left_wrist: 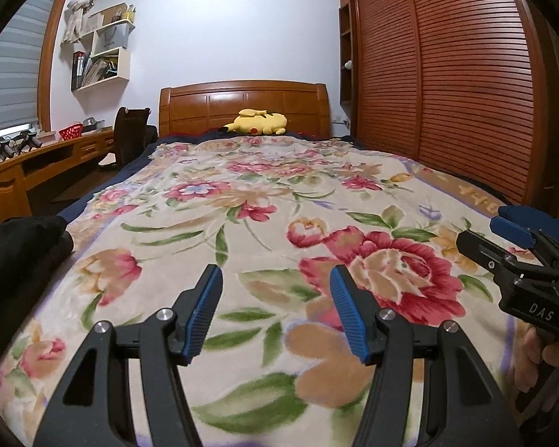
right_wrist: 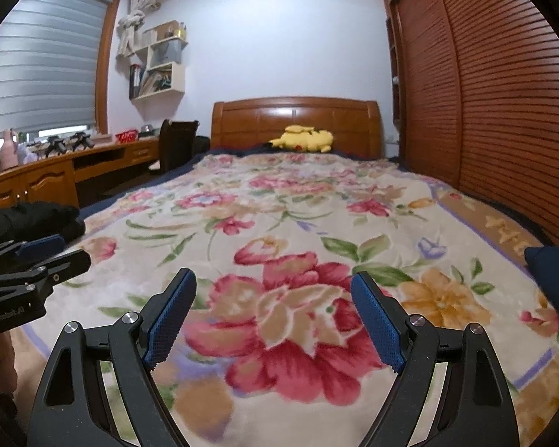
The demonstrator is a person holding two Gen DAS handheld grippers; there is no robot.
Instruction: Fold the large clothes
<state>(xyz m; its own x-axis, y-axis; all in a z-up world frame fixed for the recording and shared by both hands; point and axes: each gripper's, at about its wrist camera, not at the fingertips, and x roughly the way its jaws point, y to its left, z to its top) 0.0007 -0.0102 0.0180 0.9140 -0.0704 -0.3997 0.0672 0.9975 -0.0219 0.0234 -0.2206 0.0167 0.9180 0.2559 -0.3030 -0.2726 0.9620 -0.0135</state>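
Black garment (left_wrist: 16, 246) bunched at left edge of bed (left_wrist: 279, 193), on floral blanket (left_wrist: 264, 223). Dark blue cloth (right_wrist: 551, 272) at right edge. Left tongs (left_wrist: 275, 279) apart, nothing between, above blanket near foot end. Right tongs (right_wrist: 274, 283) apart wider, likewise bare. Yellow plush (left_wrist: 257, 122) by headboard (left_wrist: 242, 102).

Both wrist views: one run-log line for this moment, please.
left hand-held gripper: open, empty | right hand-held gripper: open, empty | black garment: on floral blanket, untouched
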